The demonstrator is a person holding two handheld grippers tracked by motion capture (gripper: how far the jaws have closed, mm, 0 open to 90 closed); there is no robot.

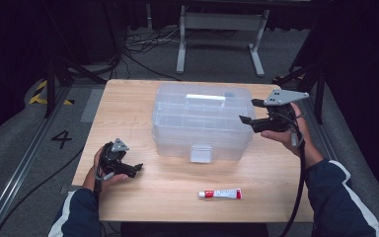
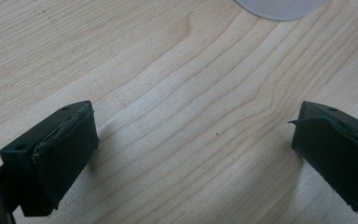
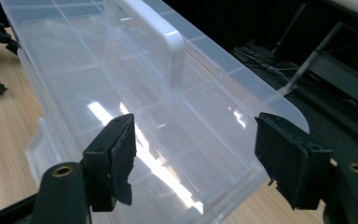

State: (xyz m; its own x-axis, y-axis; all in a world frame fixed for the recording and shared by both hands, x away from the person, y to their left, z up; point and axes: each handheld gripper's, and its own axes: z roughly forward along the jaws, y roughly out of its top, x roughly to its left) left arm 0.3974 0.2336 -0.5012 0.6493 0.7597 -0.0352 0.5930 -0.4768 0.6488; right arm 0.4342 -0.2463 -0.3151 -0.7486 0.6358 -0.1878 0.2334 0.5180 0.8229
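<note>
A clear plastic organizer box (image 1: 202,121) with a white handle (image 1: 205,97) on its lid sits at the centre of the wooden bench (image 1: 143,192), its front latch (image 1: 201,153) facing six o'clock. At three o'clock of the box, the right gripper (image 1: 252,111) hovers just beside the box's right end, jaws spread wide and holding nothing; its own view looks along the lid (image 3: 121,79). At eight o'clock, near the bench's left edge, the left gripper (image 1: 137,168) rests low with jaws wide apart over bare wood. A small white tube with red markings (image 1: 220,194) lies at six o'clock, well apart from both grippers.
</note>
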